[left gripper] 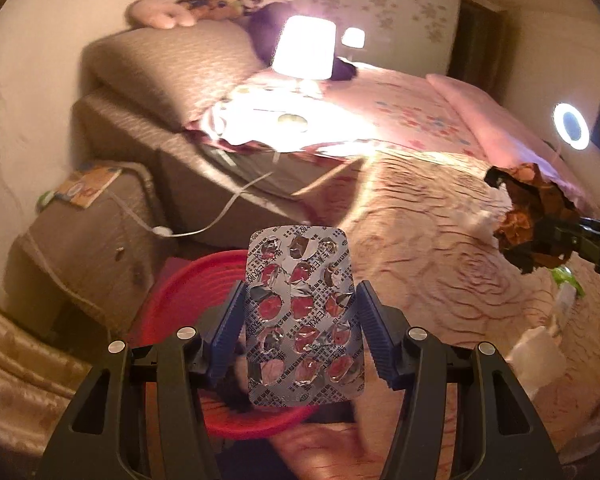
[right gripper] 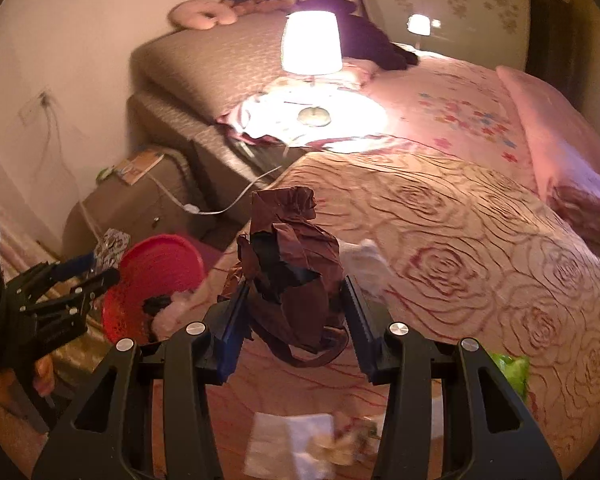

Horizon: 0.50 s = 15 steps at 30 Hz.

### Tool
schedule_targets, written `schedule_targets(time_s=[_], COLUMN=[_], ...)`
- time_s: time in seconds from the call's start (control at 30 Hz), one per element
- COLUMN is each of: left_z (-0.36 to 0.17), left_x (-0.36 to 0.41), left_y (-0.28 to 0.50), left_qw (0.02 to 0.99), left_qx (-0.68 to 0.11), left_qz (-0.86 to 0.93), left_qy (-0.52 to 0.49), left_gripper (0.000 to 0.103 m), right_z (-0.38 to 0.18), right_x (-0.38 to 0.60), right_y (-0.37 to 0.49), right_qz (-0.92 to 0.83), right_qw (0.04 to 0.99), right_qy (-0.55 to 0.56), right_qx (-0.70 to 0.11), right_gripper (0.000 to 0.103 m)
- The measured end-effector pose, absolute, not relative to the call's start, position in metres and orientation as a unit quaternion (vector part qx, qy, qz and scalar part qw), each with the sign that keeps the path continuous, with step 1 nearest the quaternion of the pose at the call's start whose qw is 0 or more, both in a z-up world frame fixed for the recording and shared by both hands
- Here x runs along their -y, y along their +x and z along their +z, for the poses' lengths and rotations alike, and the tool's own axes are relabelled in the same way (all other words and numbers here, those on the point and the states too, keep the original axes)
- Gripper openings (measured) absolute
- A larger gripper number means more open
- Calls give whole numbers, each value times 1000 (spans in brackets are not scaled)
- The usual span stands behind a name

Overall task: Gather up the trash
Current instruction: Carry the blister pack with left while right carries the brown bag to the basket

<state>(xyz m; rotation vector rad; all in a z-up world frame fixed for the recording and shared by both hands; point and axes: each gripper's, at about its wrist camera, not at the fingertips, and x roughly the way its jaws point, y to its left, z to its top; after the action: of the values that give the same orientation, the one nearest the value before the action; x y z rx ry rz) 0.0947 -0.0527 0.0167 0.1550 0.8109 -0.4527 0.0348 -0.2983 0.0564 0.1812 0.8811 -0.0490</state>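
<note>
My left gripper (left gripper: pixel 300 300) is shut on an empty silver pill blister pack (left gripper: pixel 304 316), held upright above the red basket (left gripper: pixel 180 292) on the floor beside the bed. My right gripper (right gripper: pixel 294 292) is shut on a crumpled brown paper bag (right gripper: pixel 292 272), held over the bed's edge. In the left wrist view the bag (left gripper: pixel 528 216) and right gripper show at the far right. In the right wrist view the left gripper (right gripper: pixel 88 270) hovers by the red basket (right gripper: pixel 152 280), which holds some trash.
More trash lies on the rose-patterned bedspread (right gripper: pixel 480 260): white tissue (right gripper: pixel 364 260), a green wrapper (right gripper: pixel 512 372), and white paper scraps (right gripper: pixel 296 444). A lit lamp (right gripper: pixel 312 44) stands on the bed. A brown nightstand (left gripper: pixel 88 248) with a cable stands left of the basket.
</note>
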Motion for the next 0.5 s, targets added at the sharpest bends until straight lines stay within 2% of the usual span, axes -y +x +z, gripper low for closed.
schedule_targets(time_s=[0.27, 0.5], left_z=[8, -7], left_x=[5, -8], left_y=[117, 130], left_qw=[897, 892], left_qx=[-409, -425], left_qz=[-162, -145], left_qy=[45, 42], left_gripper=[54, 54], right_z=[48, 24], right_x=[250, 214], right_y=[74, 106], right_qz=[24, 58], right_qw=[894, 873], right_qy=[67, 71], right_qx=[-443, -479], right_gripper=[45, 45])
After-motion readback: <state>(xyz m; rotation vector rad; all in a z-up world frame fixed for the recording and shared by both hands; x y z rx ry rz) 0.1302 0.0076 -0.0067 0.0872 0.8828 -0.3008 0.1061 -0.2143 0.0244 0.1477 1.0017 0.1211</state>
